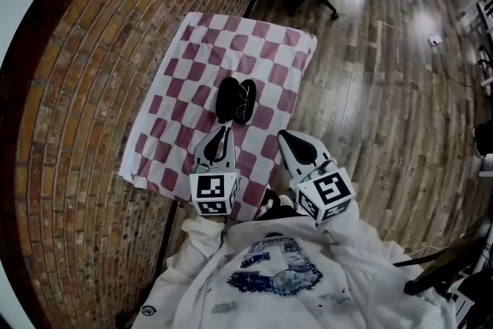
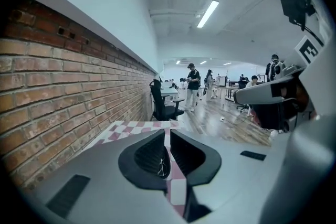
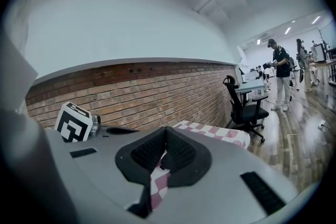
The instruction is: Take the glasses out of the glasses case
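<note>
Brick wall [image 1: 77, 104] runs along the left of a tabletop [image 1: 192, 42] covered in pink-and-white checked cloth. Black glasses case [image 1: 235, 100] lies mid-cloth. Left gripper [image 1: 226, 132] and right gripper [image 1: 285, 136] hover at the near edge, short of the case, not touching it. Both sets of fingers are clenched with nothing between them.

Checkered-cloth table [image 1: 202, 50] bears a black glasses case [image 1: 236, 100]

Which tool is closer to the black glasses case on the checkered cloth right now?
Left. The left tool sits just short of the glasses case, nearly in line with it; the right tool is off to the right, farther away.
</note>
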A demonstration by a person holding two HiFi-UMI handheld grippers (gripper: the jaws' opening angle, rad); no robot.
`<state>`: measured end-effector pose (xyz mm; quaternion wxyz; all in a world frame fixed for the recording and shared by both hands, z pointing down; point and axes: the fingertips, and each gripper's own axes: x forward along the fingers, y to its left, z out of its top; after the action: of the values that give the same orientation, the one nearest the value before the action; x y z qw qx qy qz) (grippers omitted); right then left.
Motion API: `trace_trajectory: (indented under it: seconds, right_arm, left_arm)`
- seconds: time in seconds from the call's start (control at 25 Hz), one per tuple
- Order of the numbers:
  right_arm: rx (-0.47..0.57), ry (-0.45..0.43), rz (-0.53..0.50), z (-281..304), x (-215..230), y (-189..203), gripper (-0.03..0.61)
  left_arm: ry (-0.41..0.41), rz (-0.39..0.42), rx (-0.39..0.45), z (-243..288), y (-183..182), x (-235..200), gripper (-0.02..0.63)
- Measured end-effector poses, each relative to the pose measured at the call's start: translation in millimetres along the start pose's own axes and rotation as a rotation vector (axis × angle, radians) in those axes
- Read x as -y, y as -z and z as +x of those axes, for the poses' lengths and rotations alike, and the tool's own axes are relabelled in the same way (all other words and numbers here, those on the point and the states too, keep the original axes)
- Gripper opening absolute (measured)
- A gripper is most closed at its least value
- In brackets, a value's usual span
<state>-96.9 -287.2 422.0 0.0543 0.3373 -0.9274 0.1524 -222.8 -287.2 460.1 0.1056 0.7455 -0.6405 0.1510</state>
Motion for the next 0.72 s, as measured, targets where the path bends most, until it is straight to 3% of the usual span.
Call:
trace_trajectory:
  seconds: [0.72]
  right_arm:
    - [-0.063,0.085,0.066,45,45,26,0.014]
  left_arm:
    - [0.118,-0.045,-0.225,115,55,-23,0.201]
